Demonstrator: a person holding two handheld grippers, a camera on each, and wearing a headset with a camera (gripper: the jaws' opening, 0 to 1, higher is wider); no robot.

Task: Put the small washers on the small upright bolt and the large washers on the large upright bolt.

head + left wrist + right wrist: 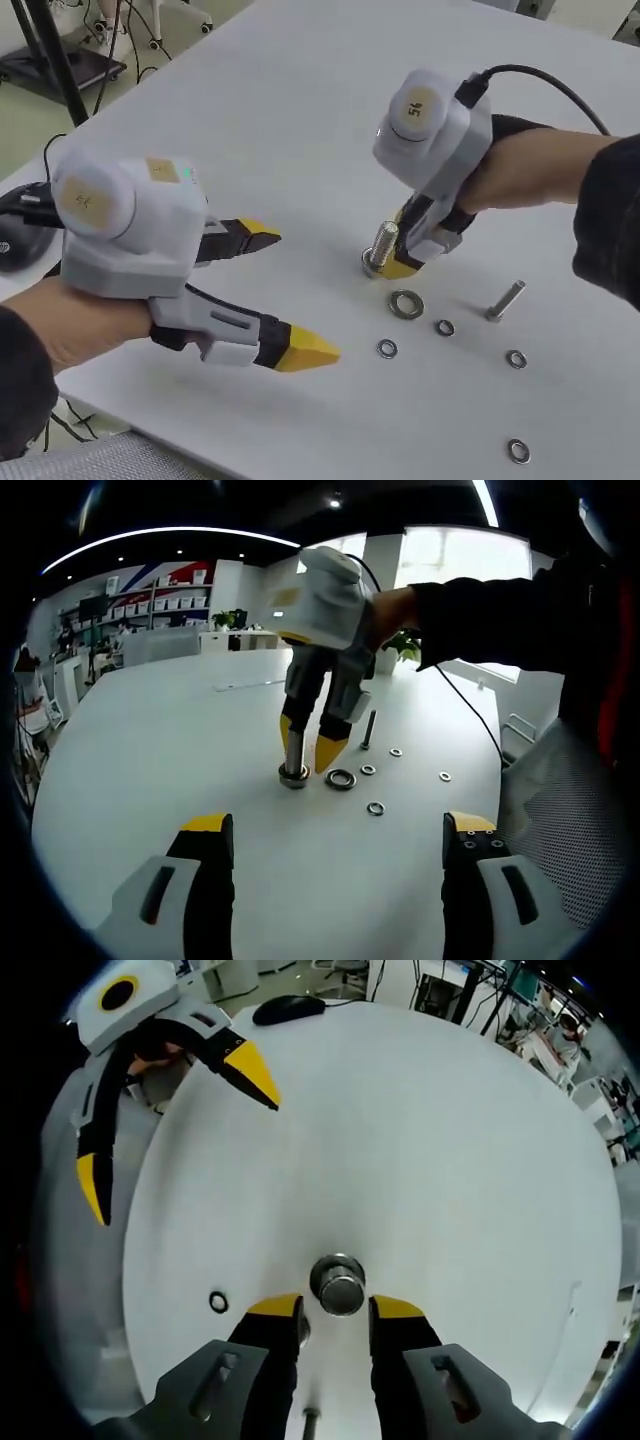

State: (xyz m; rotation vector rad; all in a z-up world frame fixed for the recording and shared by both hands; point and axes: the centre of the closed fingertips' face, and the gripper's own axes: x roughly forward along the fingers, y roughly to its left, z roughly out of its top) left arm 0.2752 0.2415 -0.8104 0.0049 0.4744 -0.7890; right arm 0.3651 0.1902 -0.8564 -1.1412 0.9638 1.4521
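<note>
Head view: the right gripper straddles the upright large bolt, and the left gripper hangs with its claw wide and empty.

The right claw is narrow, with its yellow tips close on either side of the large bolt's shaft, low by the table. Whether they pinch the bolt cannot be told. The large washer lies flat just beside that bolt, on the person's side. The small bolt lies on its side, near the large washer but apart from it. Four small washers lie flat and loose on the table; the first is between the large washer and the small bolt, and the rest are nearer the person. The left gripper is above the table to the left of the large bolt, apart from every washer.
</note>
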